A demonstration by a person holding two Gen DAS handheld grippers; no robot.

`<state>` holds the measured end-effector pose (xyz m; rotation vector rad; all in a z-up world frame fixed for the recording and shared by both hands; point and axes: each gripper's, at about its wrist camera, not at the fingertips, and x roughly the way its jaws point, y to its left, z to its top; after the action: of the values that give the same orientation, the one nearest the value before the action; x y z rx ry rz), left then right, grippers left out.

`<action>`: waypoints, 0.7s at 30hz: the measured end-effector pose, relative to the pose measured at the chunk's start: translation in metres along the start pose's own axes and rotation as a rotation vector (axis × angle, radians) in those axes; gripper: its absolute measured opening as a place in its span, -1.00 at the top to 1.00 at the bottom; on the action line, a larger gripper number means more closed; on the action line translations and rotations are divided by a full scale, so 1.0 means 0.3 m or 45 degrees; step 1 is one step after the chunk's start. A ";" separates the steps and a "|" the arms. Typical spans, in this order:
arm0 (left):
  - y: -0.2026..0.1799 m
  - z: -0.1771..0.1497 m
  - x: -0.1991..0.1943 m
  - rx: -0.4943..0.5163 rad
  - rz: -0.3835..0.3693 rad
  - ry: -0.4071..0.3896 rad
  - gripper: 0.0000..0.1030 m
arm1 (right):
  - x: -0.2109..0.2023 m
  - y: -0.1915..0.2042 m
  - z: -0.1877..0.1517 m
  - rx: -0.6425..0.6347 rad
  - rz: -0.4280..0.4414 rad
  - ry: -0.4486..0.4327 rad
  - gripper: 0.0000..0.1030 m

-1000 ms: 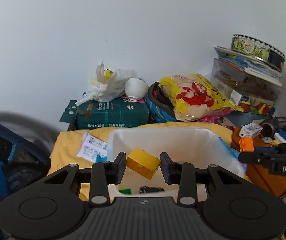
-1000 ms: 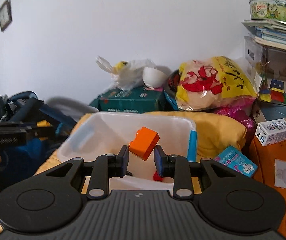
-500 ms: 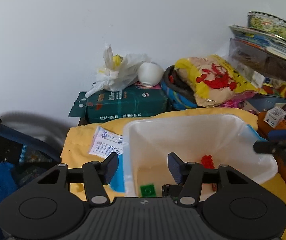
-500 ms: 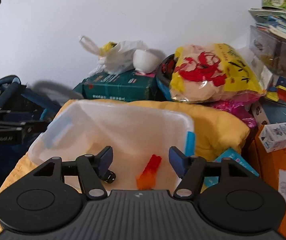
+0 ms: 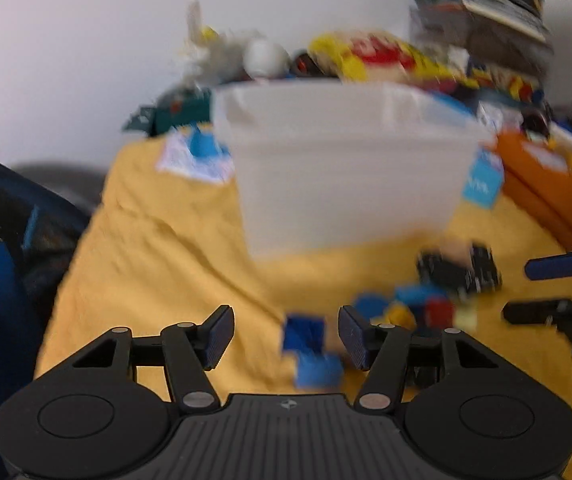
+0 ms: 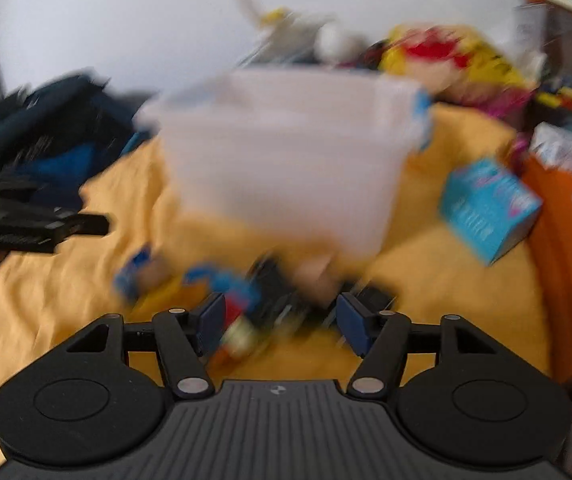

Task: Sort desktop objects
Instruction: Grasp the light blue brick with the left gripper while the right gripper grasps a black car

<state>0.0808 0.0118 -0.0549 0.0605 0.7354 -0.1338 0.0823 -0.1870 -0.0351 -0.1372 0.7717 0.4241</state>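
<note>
Both views are blurred by motion. A white plastic bin [image 5: 346, 168] stands on the yellow cloth [image 5: 158, 248]; it also shows in the right wrist view [image 6: 286, 160]. My left gripper [image 5: 286, 336] is open and empty, low over blue bricks [image 5: 310, 344]. Beside them lie a red and yellow brick cluster [image 5: 426, 312] and a black toy car [image 5: 458, 268]. My right gripper [image 6: 280, 326] is open and empty over a pile of small toys [image 6: 262, 300] in front of the bin. It shows at the right of the left wrist view [image 5: 554, 288].
A teal box [image 6: 490, 208] lies right of the bin. An orange box [image 5: 554, 184] stands at the right. Bags, a green carton and stacked boxes line the wall behind the bin. Dark blue bags [image 6: 46, 136] lie at the left.
Both grippers let their bricks fall into the bin, opened, then pulled back and dropped low over the loose toys in front of the bin.
</note>
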 end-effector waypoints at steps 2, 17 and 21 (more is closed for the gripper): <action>-0.023 -0.036 0.022 0.038 0.005 0.015 -0.19 | 0.017 0.068 -0.043 -0.077 0.036 0.021 -0.11; -0.059 -0.113 0.156 0.030 -0.042 0.091 0.26 | 0.181 0.208 -0.051 -0.283 0.051 0.118 0.32; -0.059 -0.110 0.142 0.031 -0.058 0.079 0.33 | 0.161 0.194 -0.028 -0.202 0.088 0.124 0.35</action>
<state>0.0877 -0.0066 -0.1082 0.0712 0.7977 -0.1852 0.0833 -0.1210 -0.0729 -0.2819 0.8399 0.5480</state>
